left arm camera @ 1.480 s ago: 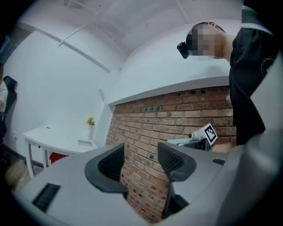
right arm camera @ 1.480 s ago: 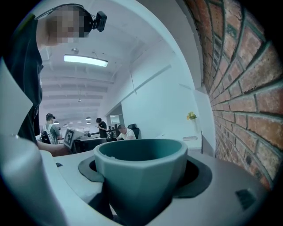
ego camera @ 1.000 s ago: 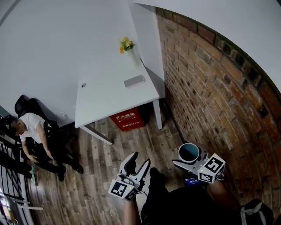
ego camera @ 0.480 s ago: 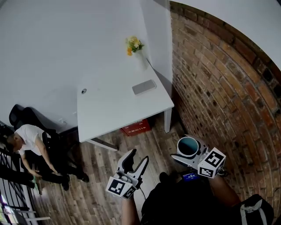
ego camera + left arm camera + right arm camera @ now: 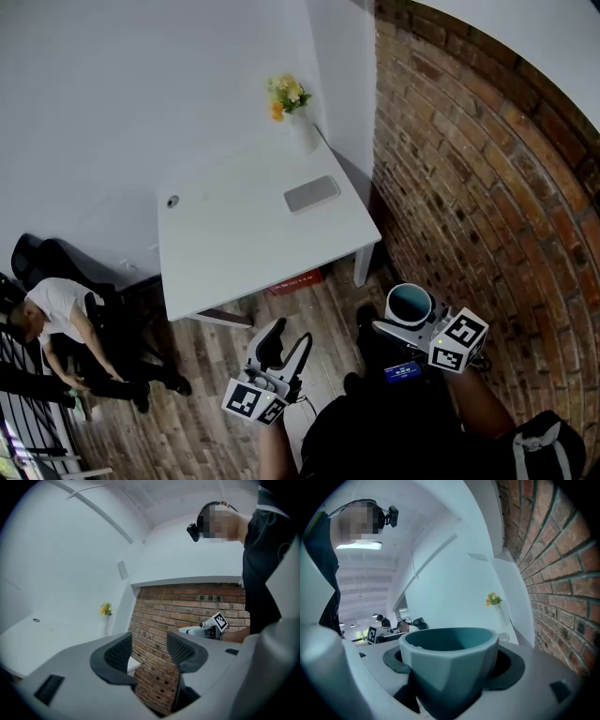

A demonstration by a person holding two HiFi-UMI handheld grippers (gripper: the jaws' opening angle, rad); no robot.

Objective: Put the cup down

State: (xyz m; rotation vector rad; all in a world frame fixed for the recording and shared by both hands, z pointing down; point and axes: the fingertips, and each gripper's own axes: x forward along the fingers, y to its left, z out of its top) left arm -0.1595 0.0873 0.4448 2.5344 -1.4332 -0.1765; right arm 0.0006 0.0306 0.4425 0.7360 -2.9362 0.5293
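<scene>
The head camera looks steeply down from above the person. It is high enough to take in the white rectangular table (image 5: 234,248) on the far side, the red brick wall (image 5: 487,187) on the right, and both grippers near its bottom edge: the left gripper (image 5: 286,343) and the right gripper (image 5: 410,317). The left gripper's camera sits low, close behind its own jaws, and faces up and right towards the brick. The right gripper's camera rides just behind the teal faceted cup (image 5: 450,663) and looks far along the wall. All three views share the wall and the bunch of yellow flowers (image 5: 288,94). Each gripper view catches the other gripper, small and far off.
</scene>
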